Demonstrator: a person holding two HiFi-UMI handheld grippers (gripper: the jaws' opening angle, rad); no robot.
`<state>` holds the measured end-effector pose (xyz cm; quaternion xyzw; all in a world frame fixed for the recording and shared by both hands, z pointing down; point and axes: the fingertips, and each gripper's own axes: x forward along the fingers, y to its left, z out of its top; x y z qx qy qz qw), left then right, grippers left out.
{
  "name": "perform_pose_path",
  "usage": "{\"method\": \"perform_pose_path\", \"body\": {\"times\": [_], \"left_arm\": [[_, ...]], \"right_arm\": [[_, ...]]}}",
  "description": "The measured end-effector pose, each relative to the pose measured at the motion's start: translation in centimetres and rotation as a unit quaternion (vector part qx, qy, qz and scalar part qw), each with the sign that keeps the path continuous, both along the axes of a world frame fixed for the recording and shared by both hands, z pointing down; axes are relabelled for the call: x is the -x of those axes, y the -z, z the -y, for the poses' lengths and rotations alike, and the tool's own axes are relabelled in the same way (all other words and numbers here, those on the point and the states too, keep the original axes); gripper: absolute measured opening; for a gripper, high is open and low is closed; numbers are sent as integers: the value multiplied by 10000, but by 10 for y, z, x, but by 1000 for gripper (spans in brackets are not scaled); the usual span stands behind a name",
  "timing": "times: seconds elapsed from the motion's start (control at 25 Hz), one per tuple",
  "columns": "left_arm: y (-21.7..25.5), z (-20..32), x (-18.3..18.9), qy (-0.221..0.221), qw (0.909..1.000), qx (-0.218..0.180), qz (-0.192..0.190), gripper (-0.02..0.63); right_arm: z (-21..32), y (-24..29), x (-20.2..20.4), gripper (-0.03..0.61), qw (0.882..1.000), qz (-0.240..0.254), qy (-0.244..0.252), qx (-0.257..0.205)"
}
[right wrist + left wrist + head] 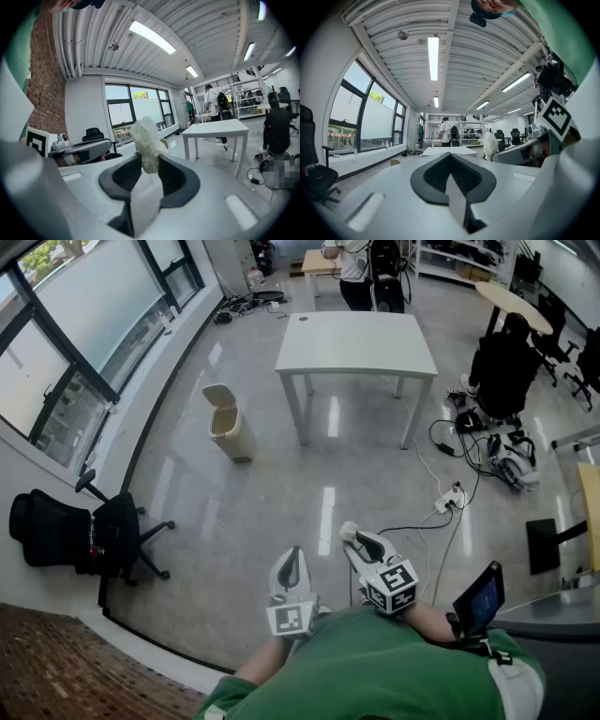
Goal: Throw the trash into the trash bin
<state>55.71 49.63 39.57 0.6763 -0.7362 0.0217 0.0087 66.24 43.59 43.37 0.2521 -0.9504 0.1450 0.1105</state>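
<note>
A beige trash bin [230, 423] with a swing lid stands on the grey floor by the window wall, well ahead of me and to the left. My right gripper [354, 542] is shut on a crumpled white tissue [146, 138], which sticks up from between its pads. The tissue also shows in the head view as a small white wad [349, 532]. My left gripper [293, 559] is beside the right one, pads together and nothing in it [451, 157]. In the left gripper view the bin [395, 161] is small and far off.
A white table [356, 338] stands ahead, right of the bin. A black office chair [84, 531] sits at the left near the windows. Cables and a power strip [450, 498] lie on the floor to the right. A person [354, 268] stands beyond the table.
</note>
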Motion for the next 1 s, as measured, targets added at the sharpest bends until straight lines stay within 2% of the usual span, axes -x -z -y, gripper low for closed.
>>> {"method": "perform_pose_path", "body": {"times": [0.44, 1.0], "left_arm": [[-1, -2, 1, 31, 10000, 20, -2, 6], [1, -3, -1, 43, 10000, 15, 37, 6]], "right_arm": [[0, 1, 2, 114, 10000, -33, 58, -56], [0, 6, 1, 114, 9998, 167, 70, -28]]}}
